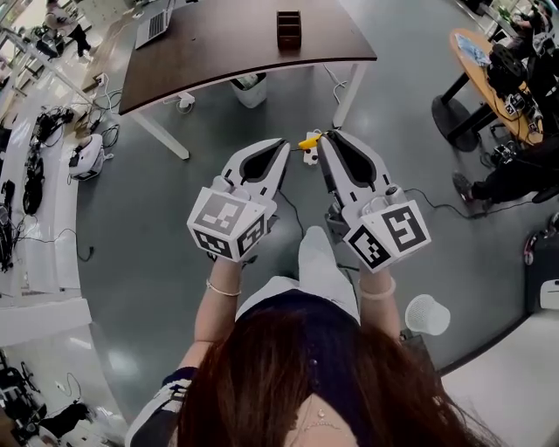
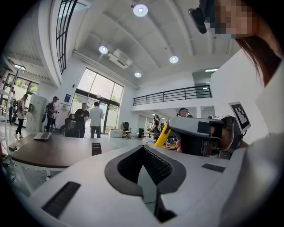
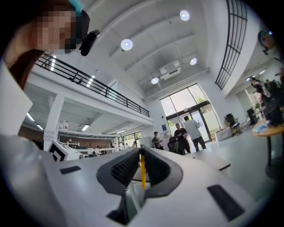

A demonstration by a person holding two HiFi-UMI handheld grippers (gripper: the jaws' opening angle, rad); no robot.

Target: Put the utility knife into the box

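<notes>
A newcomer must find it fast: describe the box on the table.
Start at the big dark-topped table with white legs at the top of the head view. On its right part stands the box: small, dark brown, open-topped, alone, unlike the flat grey laptop at the left end.

Grey floor (image 1: pixel 175 227); dark curved tabletop (image 1: pixel 218 39) on white legs. Tall glazed windows (image 2: pixel 95 93); round ceiling lights (image 2: pixel 140 10) lit; railed balcony (image 2: pixel 171 94).

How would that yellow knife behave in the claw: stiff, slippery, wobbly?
The utility knife is probably stiff: it juts from the right gripper without drooping. Pinched only at the jaw tips, it might pivot or slip if bumped. Small beside the jaws, it is likely light.
</notes>
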